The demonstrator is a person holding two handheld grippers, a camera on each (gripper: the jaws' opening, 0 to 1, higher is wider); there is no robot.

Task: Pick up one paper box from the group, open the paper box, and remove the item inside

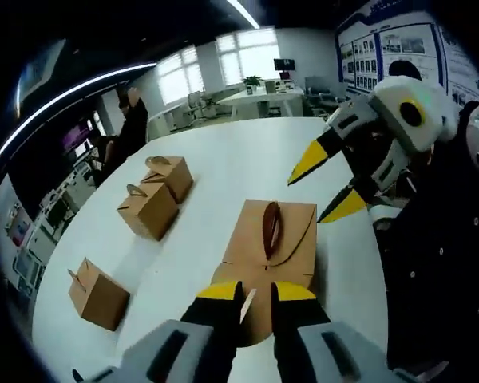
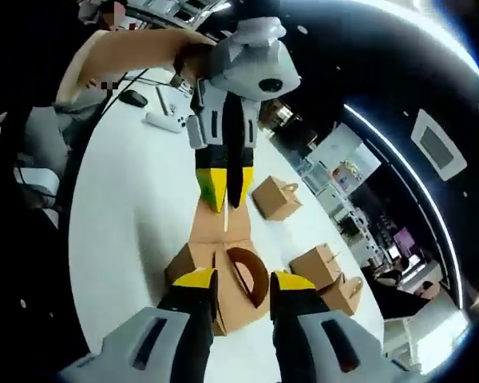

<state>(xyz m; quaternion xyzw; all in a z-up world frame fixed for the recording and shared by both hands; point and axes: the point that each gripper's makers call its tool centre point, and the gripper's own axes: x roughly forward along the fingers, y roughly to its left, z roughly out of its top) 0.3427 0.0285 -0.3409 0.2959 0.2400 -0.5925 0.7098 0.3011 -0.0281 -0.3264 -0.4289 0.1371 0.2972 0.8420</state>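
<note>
A brown paper box (image 1: 283,247) lies on the white table (image 1: 239,155) just ahead of my left gripper (image 1: 256,294). Its top carries a curved handle tab with a dark slit, and a rounded flap sticks out at the near end. My left gripper is shut on that thin flap. My right gripper (image 1: 326,187) hangs open beside the box's far right corner, nothing between its yellow tips. In the right gripper view the same box (image 2: 239,307) sits below and between my right gripper (image 2: 243,281)'s spread jaws, and the left gripper (image 2: 226,191) pinches its far edge.
Three more closed brown boxes stand on the table's left side: two close together (image 1: 168,173) (image 1: 148,209) and one nearer (image 1: 98,296). They also appear as boxes (image 2: 277,198) (image 2: 318,265) (image 2: 345,294). A person (image 1: 132,120) sits far left. A white remote (image 2: 166,121) lies farther off.
</note>
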